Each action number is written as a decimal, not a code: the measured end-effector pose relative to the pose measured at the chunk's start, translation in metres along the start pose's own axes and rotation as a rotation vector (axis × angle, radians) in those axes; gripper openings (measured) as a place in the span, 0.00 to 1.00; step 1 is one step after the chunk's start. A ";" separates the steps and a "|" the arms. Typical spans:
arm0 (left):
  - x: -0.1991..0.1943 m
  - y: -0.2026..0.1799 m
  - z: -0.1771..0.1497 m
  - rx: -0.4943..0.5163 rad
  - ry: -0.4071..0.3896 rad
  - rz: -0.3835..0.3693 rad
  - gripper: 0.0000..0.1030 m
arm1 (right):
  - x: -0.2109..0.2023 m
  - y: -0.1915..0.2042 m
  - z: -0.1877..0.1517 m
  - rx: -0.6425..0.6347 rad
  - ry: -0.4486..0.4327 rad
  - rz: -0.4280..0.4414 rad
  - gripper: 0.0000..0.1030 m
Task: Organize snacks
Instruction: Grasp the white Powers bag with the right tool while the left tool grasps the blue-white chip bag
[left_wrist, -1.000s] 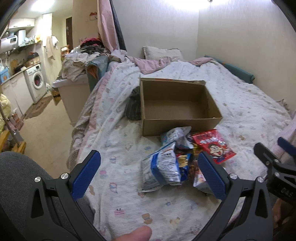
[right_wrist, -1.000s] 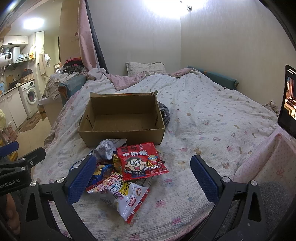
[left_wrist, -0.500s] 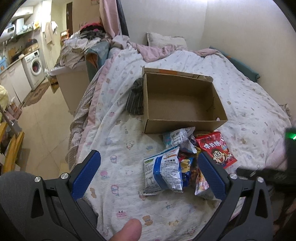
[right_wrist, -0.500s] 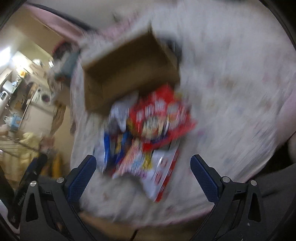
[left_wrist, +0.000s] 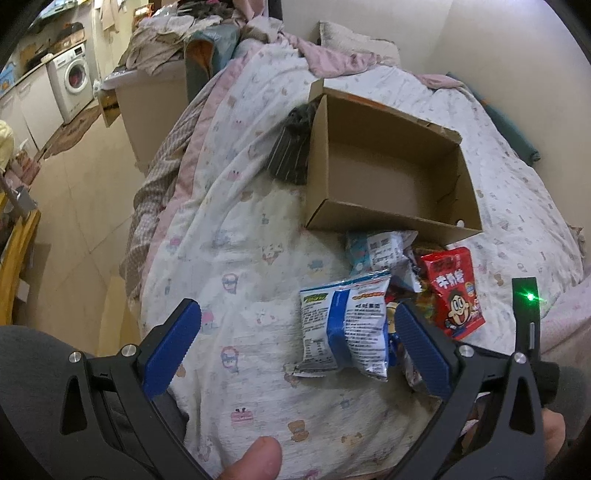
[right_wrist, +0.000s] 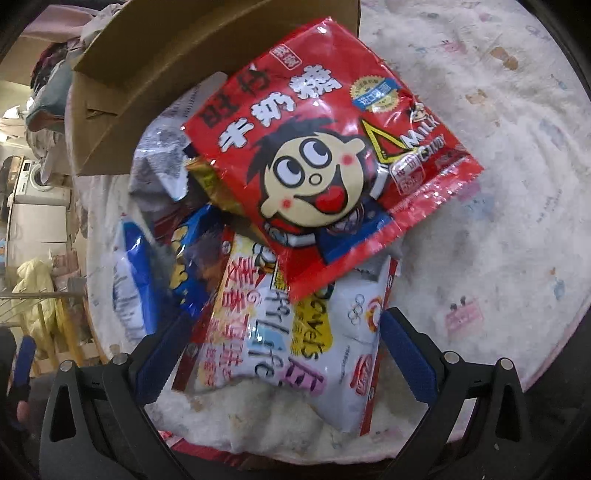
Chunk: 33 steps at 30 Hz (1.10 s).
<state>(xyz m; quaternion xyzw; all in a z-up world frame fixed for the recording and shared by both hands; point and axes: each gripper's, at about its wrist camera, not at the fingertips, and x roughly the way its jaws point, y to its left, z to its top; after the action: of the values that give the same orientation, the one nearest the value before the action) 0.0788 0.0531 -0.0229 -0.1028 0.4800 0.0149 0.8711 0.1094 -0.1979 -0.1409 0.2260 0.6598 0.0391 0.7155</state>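
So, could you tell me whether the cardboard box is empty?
Empty: the cardboard box shows a bare floor; the snack packets lie outside it.

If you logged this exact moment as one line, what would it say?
stage: reaching | right gripper: open, around white snack bag | left gripper: open, above bed | red candy bag: atop pile | box: empty

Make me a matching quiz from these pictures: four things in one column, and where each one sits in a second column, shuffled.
Things:
1. red milk candy bag
2. cardboard box
3. blue and white snack bag
4. white bag with pink lettering

Places:
A. between the open fingers of the right hand-held gripper
B. on top of the snack pile
C. at the pile's left edge, in the left wrist view
D. on the bedspread, beyond the pile, nothing in it

Pairs: 1-B, 2-D, 3-C, 4-A
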 end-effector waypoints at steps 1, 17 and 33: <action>0.001 0.001 0.000 -0.002 0.005 0.002 1.00 | 0.001 -0.001 0.001 0.004 -0.002 0.006 1.00; 0.050 -0.009 0.020 -0.024 0.230 -0.032 1.00 | -0.038 -0.038 -0.007 -0.051 0.042 0.200 0.67; 0.151 -0.027 -0.004 -0.120 0.550 -0.130 0.99 | -0.115 -0.045 0.024 -0.147 -0.170 0.365 0.67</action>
<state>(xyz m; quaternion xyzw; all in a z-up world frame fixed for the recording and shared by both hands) 0.1601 0.0146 -0.1474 -0.1849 0.6889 -0.0412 0.6996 0.1072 -0.2858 -0.0503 0.2913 0.5405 0.1970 0.7643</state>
